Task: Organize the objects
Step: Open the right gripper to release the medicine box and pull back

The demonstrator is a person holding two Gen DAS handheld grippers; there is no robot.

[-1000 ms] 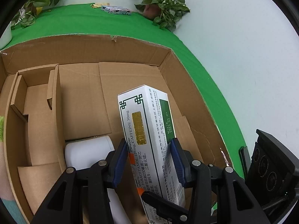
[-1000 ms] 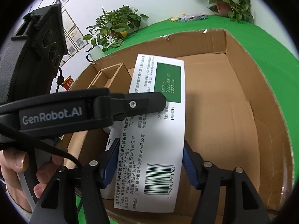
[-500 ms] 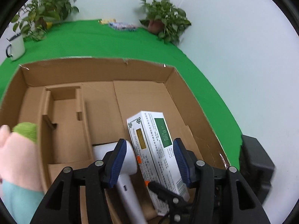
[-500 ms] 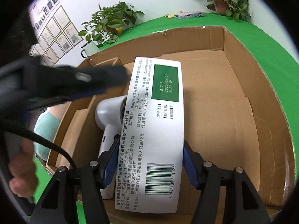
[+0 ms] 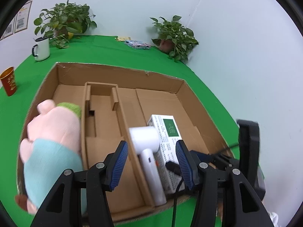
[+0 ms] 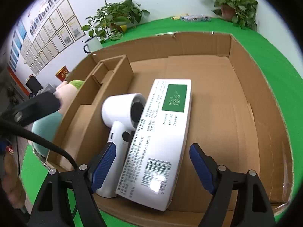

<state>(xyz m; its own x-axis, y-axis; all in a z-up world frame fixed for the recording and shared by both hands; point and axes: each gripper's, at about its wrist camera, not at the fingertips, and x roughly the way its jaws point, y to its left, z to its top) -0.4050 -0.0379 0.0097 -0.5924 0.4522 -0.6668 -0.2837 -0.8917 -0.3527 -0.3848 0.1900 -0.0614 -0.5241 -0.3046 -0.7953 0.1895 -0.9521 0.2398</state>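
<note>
A white medicine box [image 6: 161, 136] with a green patch lies in the right part of the cardboard box [image 6: 246, 60], leaning on a white hair dryer [image 6: 121, 117]. Both show in the left wrist view, the medicine box [image 5: 168, 132] beside the hair dryer [image 5: 145, 145]. My right gripper [image 6: 149, 167] is open, its jaws on either side of the medicine box's near end without touching. My left gripper [image 5: 151, 162] is open and empty, above the near edge of the cardboard box [image 5: 121, 71]. A pink and blue plush toy [image 5: 51, 138] lies in the left compartment.
Cardboard dividers [image 5: 115, 102] split the box's left side. On the green table stand a white mug [image 5: 40, 48], a red cup [image 5: 8, 81], two potted plants [image 5: 174, 36] and a flat packet [image 5: 137, 44]. A white wall stands close on the right.
Both grippers opened and let go of the medicine box, which now lies in the cardboard box. The left gripper pulled back and up, bringing the plush toy into view.
</note>
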